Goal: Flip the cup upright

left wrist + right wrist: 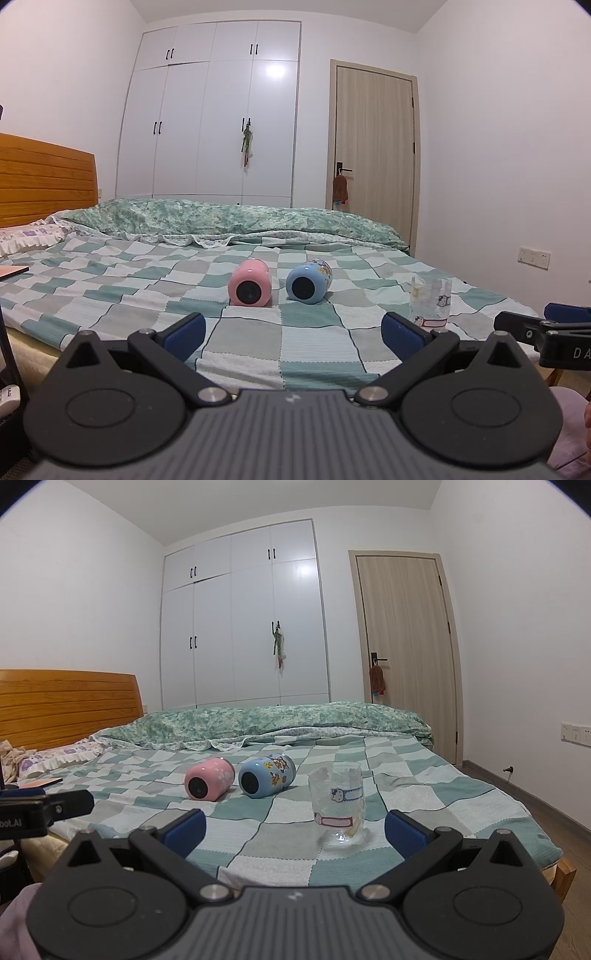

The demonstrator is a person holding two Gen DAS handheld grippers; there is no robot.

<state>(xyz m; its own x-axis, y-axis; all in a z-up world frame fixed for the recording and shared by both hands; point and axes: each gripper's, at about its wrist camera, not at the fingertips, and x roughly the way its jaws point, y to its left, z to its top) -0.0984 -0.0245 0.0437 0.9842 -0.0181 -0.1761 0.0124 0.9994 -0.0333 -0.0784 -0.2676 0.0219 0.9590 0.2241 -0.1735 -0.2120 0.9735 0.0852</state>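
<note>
Left wrist view: the left gripper (293, 332) hangs with jaws wide and empty — a pink cup (249, 282) and blue cup (308, 280) lie sideways on the bed (110, 295). Right wrist view: the right gripper (295, 829) (jaws wide too) faces an upright clear cup (338, 805).

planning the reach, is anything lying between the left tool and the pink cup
Nothing: in the left wrist view only bare checkered bedsheet lies between the open left tool and the pink cup on its side.

Black left tool (293, 338) with blue fingertips (186, 334), silver screws.
</note>
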